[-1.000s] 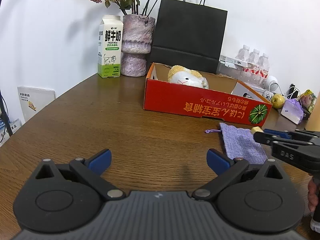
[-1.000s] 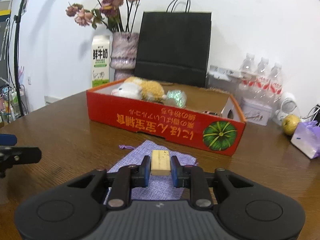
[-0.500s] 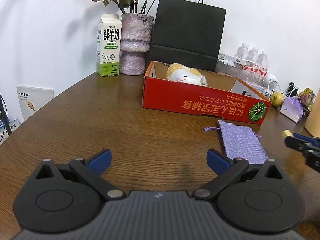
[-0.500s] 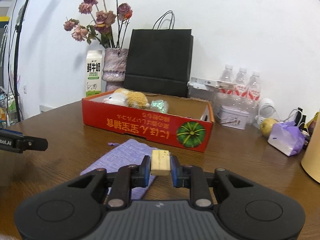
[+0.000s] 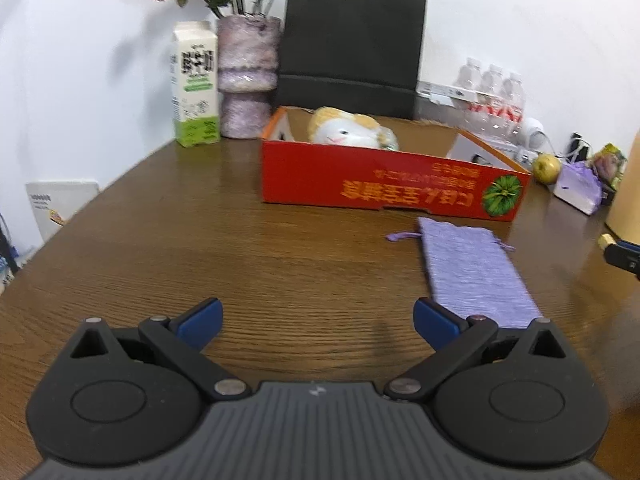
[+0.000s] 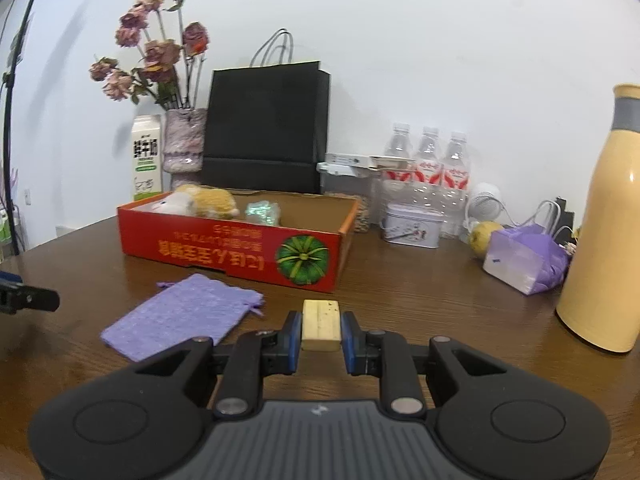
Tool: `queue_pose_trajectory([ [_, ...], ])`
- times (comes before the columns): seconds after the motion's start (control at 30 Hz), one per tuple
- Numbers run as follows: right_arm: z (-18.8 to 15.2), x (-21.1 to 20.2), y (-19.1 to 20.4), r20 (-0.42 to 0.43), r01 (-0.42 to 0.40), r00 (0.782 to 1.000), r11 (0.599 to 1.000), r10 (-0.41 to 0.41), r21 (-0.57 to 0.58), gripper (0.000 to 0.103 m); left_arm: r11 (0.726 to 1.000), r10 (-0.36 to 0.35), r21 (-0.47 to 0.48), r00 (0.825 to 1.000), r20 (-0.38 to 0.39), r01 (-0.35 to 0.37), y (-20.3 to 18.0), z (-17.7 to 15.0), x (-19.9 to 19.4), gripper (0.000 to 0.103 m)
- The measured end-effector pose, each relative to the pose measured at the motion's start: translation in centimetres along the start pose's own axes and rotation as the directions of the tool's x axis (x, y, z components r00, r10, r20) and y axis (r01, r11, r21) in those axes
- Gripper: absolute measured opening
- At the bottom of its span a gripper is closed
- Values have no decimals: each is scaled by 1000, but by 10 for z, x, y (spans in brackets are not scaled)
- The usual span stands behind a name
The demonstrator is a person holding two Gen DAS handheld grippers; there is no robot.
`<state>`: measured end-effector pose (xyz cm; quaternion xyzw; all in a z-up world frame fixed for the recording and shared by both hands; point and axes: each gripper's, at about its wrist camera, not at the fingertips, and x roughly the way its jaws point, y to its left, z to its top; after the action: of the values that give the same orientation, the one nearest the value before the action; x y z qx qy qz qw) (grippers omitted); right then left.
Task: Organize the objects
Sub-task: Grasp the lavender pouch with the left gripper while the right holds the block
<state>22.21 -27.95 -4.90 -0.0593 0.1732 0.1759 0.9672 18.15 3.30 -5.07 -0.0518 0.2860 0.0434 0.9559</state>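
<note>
Nearest the viewer, the right gripper (image 6: 320,334) is clamped on a small pale wooden block (image 6: 321,325), held just above the wooden bench (image 6: 440,300), while the left gripper (image 5: 316,318) hovers with its blue pads spread wide and nothing between them. Just beyond, a flat lilac drawstring pouch (image 5: 476,270) lies on the bench, close in front of a shallow red cardboard box (image 6: 236,246) printed with a pumpkin. Inside the box, a yellow-and-white plush toy (image 6: 204,202) rests at its left end, beside a small shiny green packet (image 6: 262,212); the rest of its floor is bare. To the right, a tall yellow flask (image 6: 608,220) stands upright. Against the wall stand a milk carton (image 6: 147,158), a vase of dried roses (image 6: 184,144), a black paper bag (image 6: 266,132) and three water bottles (image 6: 428,164).
</note>
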Motion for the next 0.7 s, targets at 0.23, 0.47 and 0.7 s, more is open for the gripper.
queue_pose_trajectory([
  [0.23,0,6,-18,1,-6,1000,1000,6,-1,20,997,-52,58,996,-65,56,-41,14,19,103],
  [0.47,1,11,-32,-10,-29,1000,999,29,14,20,995,-83,41,983,-161,90,-70,35,50,103],
  [0.7,1,14,-35,-26,-41,999,999,42,27,20,993,-76,70,972,-224,94,-95,44,82,103],
])
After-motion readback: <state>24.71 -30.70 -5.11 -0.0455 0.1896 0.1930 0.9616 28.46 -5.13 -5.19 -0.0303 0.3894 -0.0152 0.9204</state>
